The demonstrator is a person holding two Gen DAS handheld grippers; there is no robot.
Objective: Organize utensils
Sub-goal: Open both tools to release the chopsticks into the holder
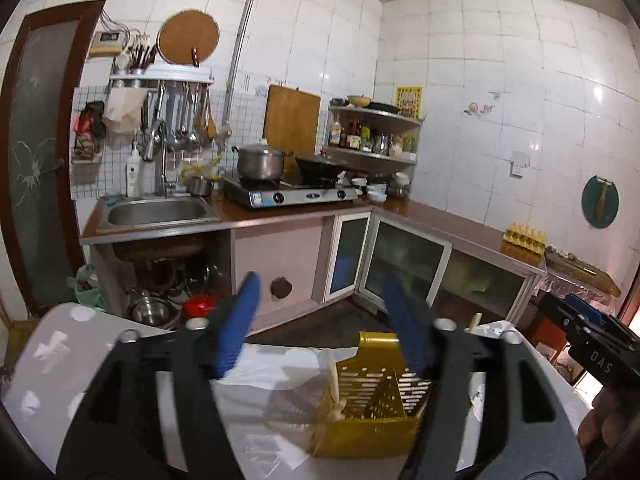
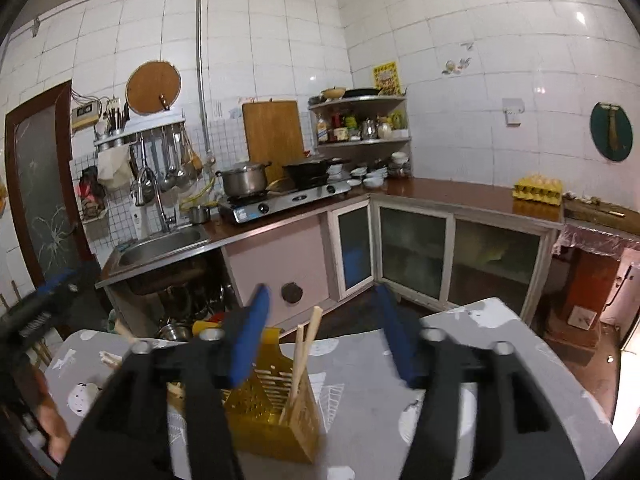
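My left gripper (image 1: 320, 320) has its blue fingers (image 1: 240, 324) spread wide with nothing between them, and it hangs above the table edge. My right gripper (image 2: 324, 336) is the same: jaws apart, empty, raised over the table (image 2: 480, 360). Just below both of them stands the yellow perforated utensil holder (image 2: 276, 408), on the grey patterned tablecloth. Two wooden chopsticks (image 2: 306, 352) already lean inside it, tips down. More chopsticks (image 2: 110, 358) lie loose on the cloth at the left side, near my left hand; I cannot count them.

I judge the step in hand is to fetch the next loose chopstick. To do it well, I should bring one gripper low and flat to the cloth and close on the middle of the stick, so it does not swing. Then I should turn it upright above the holder's open top and release only when the tip is inside, because the holder looks light and may tip.
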